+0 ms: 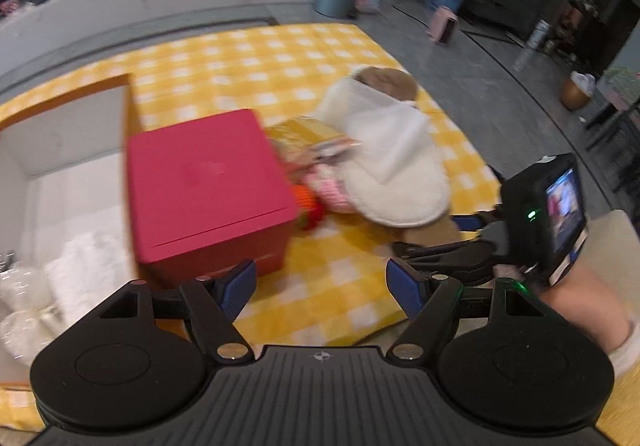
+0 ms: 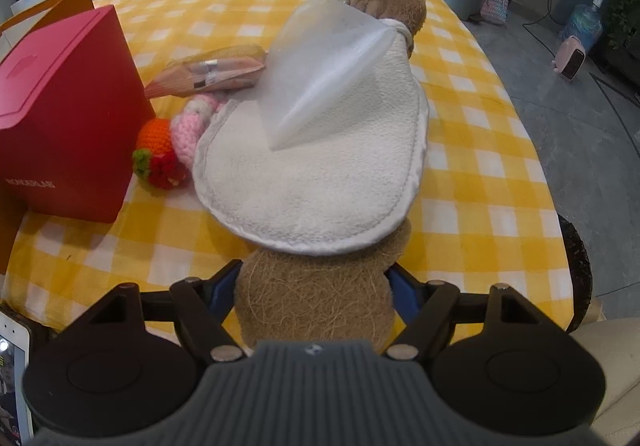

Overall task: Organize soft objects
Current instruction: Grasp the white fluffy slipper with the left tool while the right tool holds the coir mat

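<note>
2 grippers are working: your right gripper (image 2: 312,286) is clamping the coarse, fibrous brown plush toy (image 2: 312,302) at the near edge of the yellow checked cloth (image 2: 480,149), while your left gripper (image 1: 320,282) is hovering with jaws apart and nothing between them, beside the rigid red box (image 1: 208,181). You are probably better lifting slowly, since the nubby white mitt (image 2: 320,173) and its glossy plastic sleeve (image 2: 320,73) are lying loose on top.

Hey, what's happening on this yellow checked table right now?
A person holds a gripper in each hand, sorting soft things. The right gripper has its fingers around a brown plush toy lying under a white fleece mitt. The left gripper is open and empty near the red box.
</note>
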The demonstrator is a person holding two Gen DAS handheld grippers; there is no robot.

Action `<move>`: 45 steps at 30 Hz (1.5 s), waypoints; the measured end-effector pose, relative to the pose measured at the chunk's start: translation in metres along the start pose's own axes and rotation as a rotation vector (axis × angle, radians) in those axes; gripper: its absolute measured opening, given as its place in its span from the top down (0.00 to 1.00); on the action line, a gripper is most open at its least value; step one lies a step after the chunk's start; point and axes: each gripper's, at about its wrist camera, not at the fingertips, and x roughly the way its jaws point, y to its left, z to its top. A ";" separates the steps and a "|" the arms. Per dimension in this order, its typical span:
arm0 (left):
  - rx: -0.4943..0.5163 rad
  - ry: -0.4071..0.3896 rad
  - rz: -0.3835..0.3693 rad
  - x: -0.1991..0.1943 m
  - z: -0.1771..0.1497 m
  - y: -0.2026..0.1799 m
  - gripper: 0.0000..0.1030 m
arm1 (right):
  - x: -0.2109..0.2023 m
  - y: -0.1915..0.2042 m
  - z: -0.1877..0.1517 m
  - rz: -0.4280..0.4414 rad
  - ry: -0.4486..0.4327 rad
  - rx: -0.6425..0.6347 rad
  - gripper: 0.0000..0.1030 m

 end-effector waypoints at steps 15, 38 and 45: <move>0.689 -0.137 0.162 0.048 -0.023 -0.083 0.13 | -0.010 -0.029 0.005 0.022 -0.062 0.111 0.27; 1.211 -0.442 0.508 0.146 -0.118 -0.109 0.13 | -0.005 -0.032 0.006 0.017 -0.053 0.118 0.27; 1.186 -0.522 0.551 0.166 -0.108 -0.120 0.15 | -0.007 -0.031 0.005 -0.005 -0.053 0.103 0.27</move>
